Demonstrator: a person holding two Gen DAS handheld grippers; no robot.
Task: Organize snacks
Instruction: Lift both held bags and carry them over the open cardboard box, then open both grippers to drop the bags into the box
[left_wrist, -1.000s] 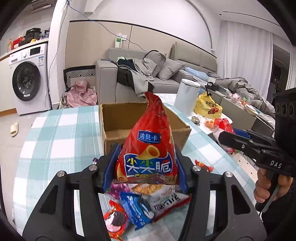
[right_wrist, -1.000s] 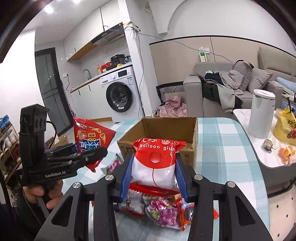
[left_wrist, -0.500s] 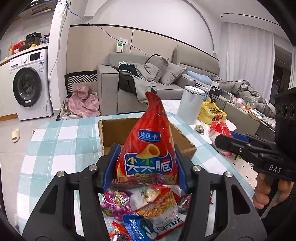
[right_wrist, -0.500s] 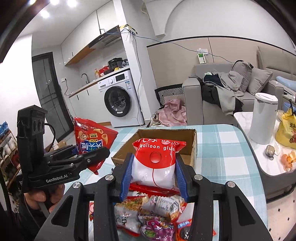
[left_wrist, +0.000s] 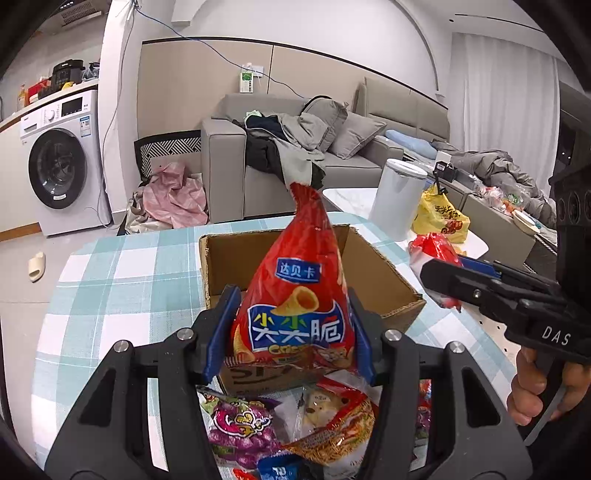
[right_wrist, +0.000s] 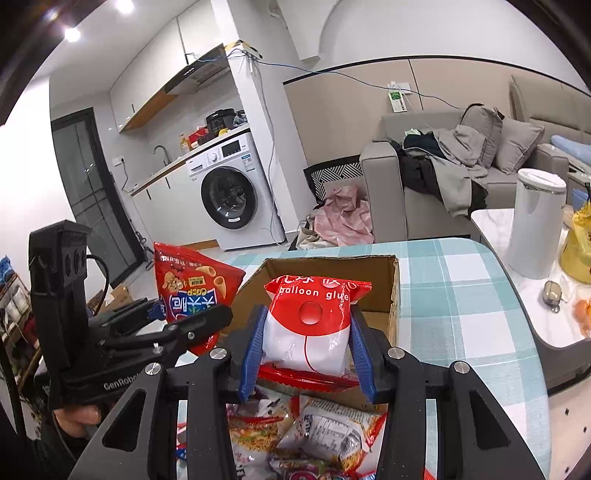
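My left gripper is shut on a tall red chips bag, held upright just in front of the open cardboard box. The same chips bag shows at the left of the right wrist view, in the left gripper. My right gripper is shut on a red and white "balloon glue" bag, raised before the box. That right gripper reaches in from the right in the left wrist view. Loose snack packets lie on the checked table under both grippers.
The table has a teal and white checked cloth. A white canister and a yellow bag stand on a white side table to the right. A sofa with clothes and a washing machine are beyond.
Both grippers have moved forward toward the box with their bags still held. The box looks larger and nearer, and the loose packets have slid lower in both views.
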